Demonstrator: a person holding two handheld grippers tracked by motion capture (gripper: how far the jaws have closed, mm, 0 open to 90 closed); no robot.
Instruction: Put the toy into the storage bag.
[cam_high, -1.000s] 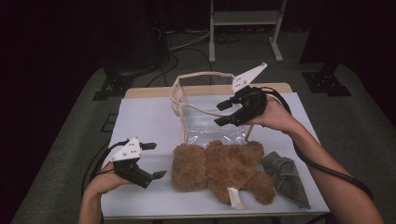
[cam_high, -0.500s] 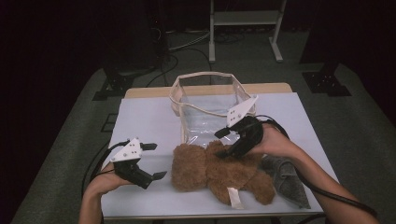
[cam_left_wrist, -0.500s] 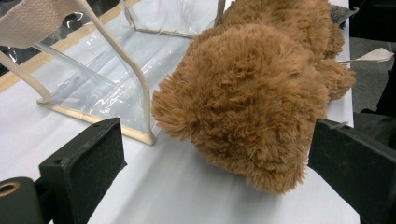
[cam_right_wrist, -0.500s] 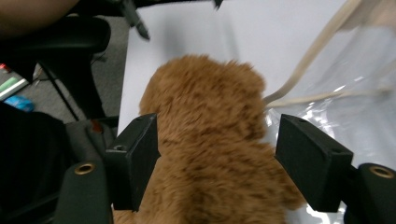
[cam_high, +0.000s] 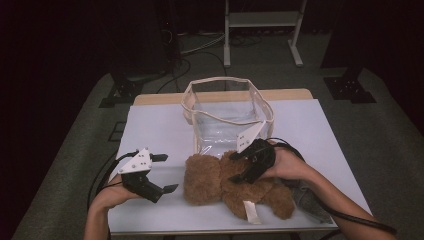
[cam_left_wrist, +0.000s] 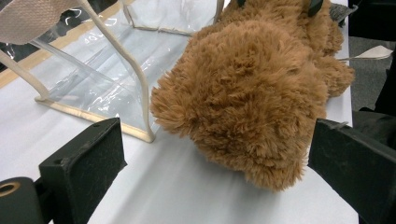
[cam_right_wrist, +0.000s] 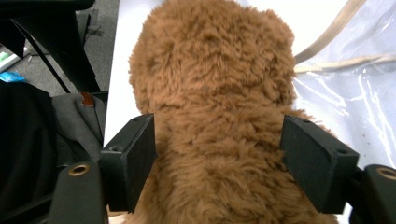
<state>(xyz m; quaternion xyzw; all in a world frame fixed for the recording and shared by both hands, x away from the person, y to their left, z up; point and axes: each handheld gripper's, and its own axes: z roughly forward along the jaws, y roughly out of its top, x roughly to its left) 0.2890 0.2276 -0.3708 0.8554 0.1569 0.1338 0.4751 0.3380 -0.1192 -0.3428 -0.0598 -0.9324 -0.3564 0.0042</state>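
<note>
Behind the teddy bear (cam_high: 235, 186), clear bag (cam_high: 227, 120) empty; both jaws wide, right straddling bear

We see a clear bag (cam_high: 227, 117) with cream trim standing open at twelve o'clock on the white tabletop (cam_high: 155, 125). A grey cloth (cam_high: 310, 200) lies crumpled at four o'clock. Beyond, a white stand (cam_high: 262, 20) rises from the floor.
</note>
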